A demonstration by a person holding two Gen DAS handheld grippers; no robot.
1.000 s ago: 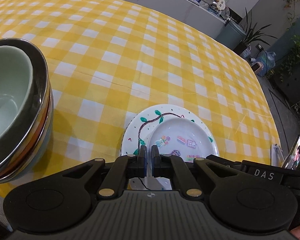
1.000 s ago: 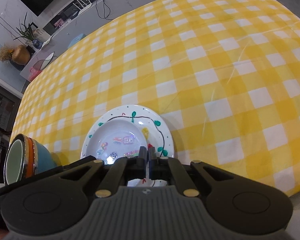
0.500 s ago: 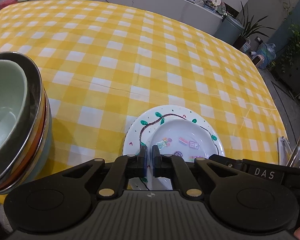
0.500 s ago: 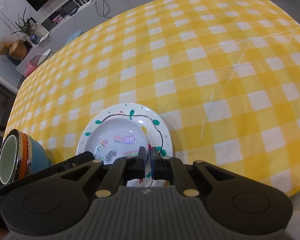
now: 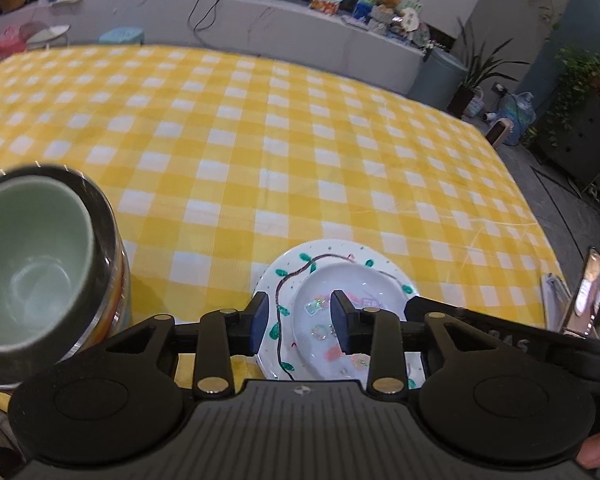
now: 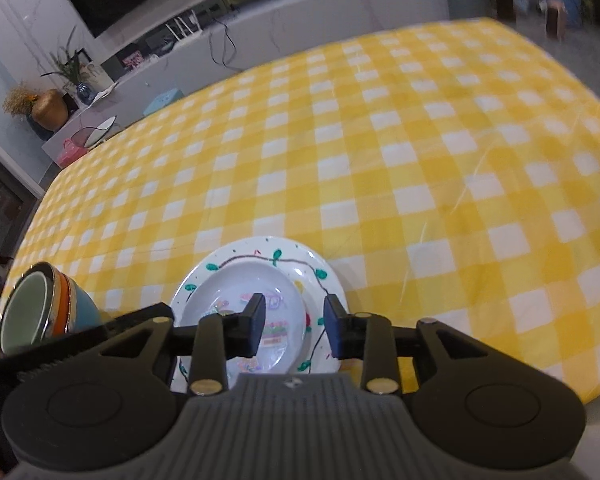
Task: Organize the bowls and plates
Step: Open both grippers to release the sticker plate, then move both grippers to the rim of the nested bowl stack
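Note:
A small white plate point(image 5: 356, 292) with coloured stickers lies on a larger white plate point(image 5: 284, 280) painted with a green vine, near the front edge of the yellow checked table. My left gripper point(image 5: 300, 312) hovers over the plates' near left side. Its jaws are opening, with nothing pinched between them. My right gripper point(image 6: 295, 316) hangs above the same small plate point(image 6: 260, 284) and large plate point(image 6: 328, 280). Its jaws are opening too and press on nothing. A nested stack of bowls point(image 5: 40, 272), pale green inside, stands left of the plates; it shows as bowls point(image 6: 40, 308) in the right wrist view.
A phone on a stand point(image 5: 588, 292) sits at the table's right front corner. The yellow checked cloth point(image 5: 260, 140) stretches far back. Beyond it runs a grey counter point(image 5: 260, 28) with cables and snack bags; potted plants stand at the right.
Both grippers were shut at the plates' near rim; now both have opened and lifted a little. The plates and bowls have stayed where they were.

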